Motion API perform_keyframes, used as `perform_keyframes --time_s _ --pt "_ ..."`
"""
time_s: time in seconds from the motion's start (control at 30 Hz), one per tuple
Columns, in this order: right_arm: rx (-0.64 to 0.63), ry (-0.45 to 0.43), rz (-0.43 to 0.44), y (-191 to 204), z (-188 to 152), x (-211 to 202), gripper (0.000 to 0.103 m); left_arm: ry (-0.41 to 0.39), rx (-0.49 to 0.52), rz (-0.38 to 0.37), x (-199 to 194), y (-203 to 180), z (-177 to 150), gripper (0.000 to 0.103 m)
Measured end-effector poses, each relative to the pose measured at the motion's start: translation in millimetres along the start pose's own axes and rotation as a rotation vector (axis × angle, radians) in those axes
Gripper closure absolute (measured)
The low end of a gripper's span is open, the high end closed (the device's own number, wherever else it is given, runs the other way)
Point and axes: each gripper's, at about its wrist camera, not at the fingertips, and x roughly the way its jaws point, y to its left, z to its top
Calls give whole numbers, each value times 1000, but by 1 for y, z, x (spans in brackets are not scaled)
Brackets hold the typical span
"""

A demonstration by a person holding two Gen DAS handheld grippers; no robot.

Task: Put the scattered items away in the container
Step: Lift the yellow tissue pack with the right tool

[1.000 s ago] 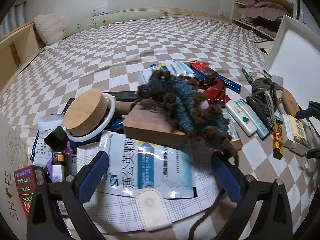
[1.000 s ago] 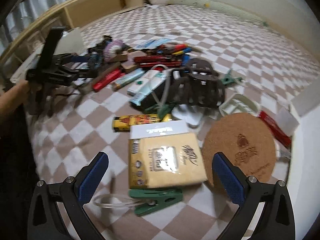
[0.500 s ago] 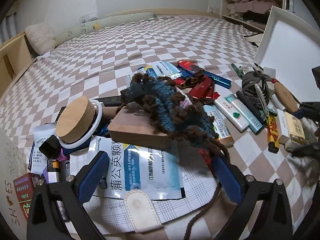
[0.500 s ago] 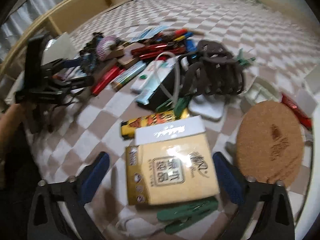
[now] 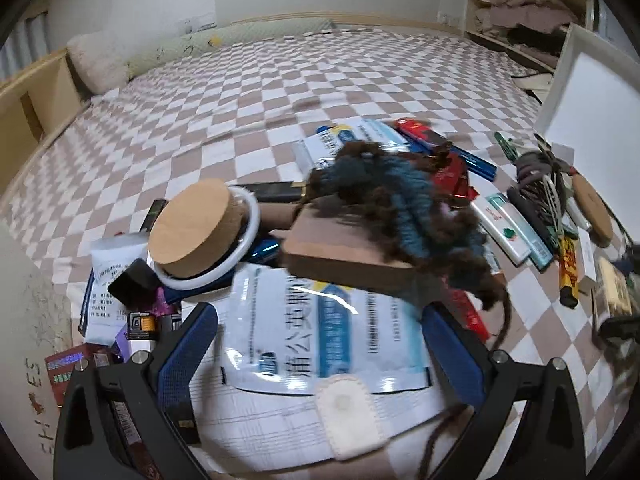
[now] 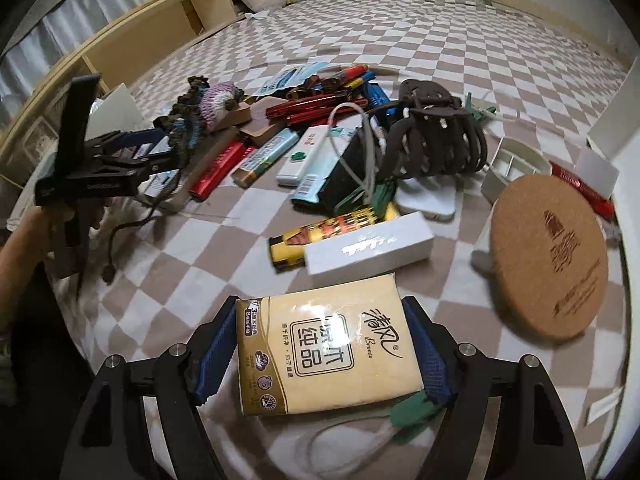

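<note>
Step in hand: grasp. The right tongs (image 6: 320, 350) are closing around the tissue pack (image 6: 326, 346) on the bed; left tongs (image 5: 320, 352) stand apart, empty. Next: lift toward the white container (image 5: 592, 108).

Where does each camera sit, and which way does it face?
Left wrist: on the left tool, facing down over a blue-white sachet; only that open tool shows.
Right wrist: on the right tool, facing down at the tissue pack between its closing jaws; the left tool and a hand show too.
Shared: yarn doll, cork coaster, yellow lighter.
</note>
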Motion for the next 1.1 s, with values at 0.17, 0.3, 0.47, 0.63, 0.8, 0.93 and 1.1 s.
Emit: perform_keyframes --time_s 0.17,0.3,0.47,0.63,0.8,0.93,1.1 --pt "31 1 17 5 -1 1 24 13 2 -30 4 -2 2 0" --pt "58 0 22 7 -4 -2 24 22 -4 -37 6 -2 4 0" --pt "90 -2 31 10 -7 -4 24 10 -20 -25 4 -2 3 7" --pt "105 -9 13 19 -11 -8 24 -15 -19 -15 -1 -6 -1 16" --pt "100 -9 9 31 -15 -10 24 -42 6 -15 -10 -15 -6 36" --pt "101 -10 11 45 -18 -12 24 -58 34 -44 -20 -26 -10 63" --pt "103 -17 14 57 -24 -17 24 -57 3 -88 -25 -25 -13 70"
